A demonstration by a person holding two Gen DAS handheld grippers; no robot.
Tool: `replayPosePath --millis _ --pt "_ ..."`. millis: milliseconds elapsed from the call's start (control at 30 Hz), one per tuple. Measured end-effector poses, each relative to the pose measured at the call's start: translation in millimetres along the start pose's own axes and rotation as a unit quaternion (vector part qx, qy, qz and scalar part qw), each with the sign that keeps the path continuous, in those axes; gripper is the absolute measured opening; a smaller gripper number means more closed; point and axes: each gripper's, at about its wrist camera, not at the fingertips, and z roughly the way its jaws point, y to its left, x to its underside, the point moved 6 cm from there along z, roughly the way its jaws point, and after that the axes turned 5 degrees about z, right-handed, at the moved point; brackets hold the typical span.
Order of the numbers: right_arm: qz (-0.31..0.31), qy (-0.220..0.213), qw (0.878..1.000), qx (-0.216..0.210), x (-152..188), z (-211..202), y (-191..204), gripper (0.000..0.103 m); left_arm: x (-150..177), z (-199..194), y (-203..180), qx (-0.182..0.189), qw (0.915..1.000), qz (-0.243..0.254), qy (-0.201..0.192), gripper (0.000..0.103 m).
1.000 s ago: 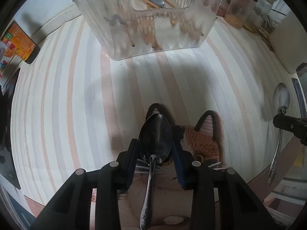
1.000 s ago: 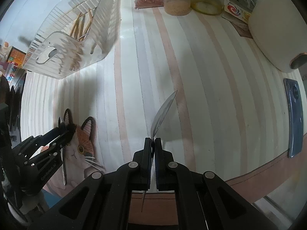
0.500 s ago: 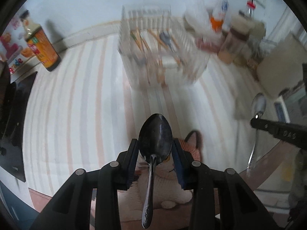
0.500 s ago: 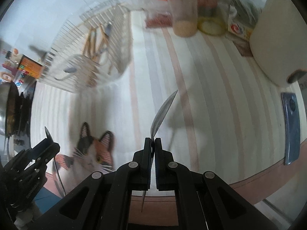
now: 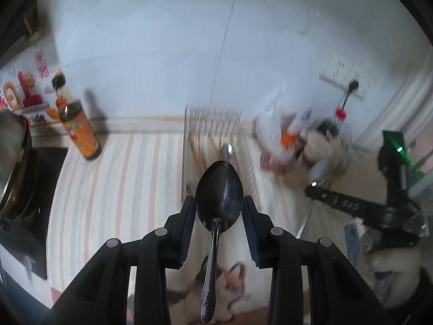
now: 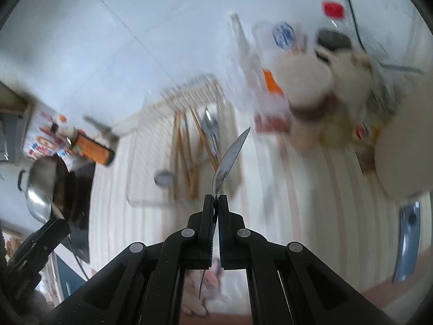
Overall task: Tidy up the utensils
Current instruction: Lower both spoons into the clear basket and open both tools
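The left hand-held gripper (image 5: 219, 211) pinches a spoon (image 5: 218, 197) across the widest part of its bowl, pads against both edges, handle trailing back beneath the fingers, bowl tip aimed at the clear utensil rack (image 5: 213, 132). The right hand-held gripper (image 6: 215, 203) is pressed together on a second spoon (image 6: 230, 159) seen edge-on, bowl slanting up toward that same rack (image 6: 189, 140), handle hanging below the jaws. Both spoons ride in the air on the near side of the rack, above the striped worktop (image 5: 121, 184). This looks like the carrying step. Next, each spoon wants tipping over the rack's open top beside the chopsticks (image 6: 186, 146) before letting go.
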Motion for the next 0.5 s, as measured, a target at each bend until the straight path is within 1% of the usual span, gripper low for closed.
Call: replayPosePath --millis 67,133,233,333,367,433,500 --pt "-0.001 0.005 1.000 -0.006 -20 10 10 0.003 -23 11 4 0.003 0.9999 -0.011 0.000 0.032" --pt "-0.006 0.013 1.000 -0.006 -36 23 19 0.003 -39 23 9 0.004 0.9997 -0.022 0.005 0.032" --pt "-0.013 0.031 0.999 -0.005 -49 46 29 0.003 -60 55 20 0.011 0.9987 -0.043 0.027 0.032" --pt "-0.022 0.052 0.998 -0.002 -54 73 35 0.003 -68 90 30 0.010 0.9966 -0.062 0.053 0.032" --pt "-0.025 0.059 0.998 -0.003 -56 82 37 0.003 -69 103 34 0.004 0.9958 -0.065 0.064 0.033" --pt "-0.028 0.080 0.996 -0.004 -59 100 40 0.003 -68 117 40 -0.007 0.9944 -0.069 0.080 0.033" --pt "-0.030 0.091 0.995 0.000 -59 112 39 0.004 -65 127 45 -0.020 0.9930 -0.072 0.092 0.033"
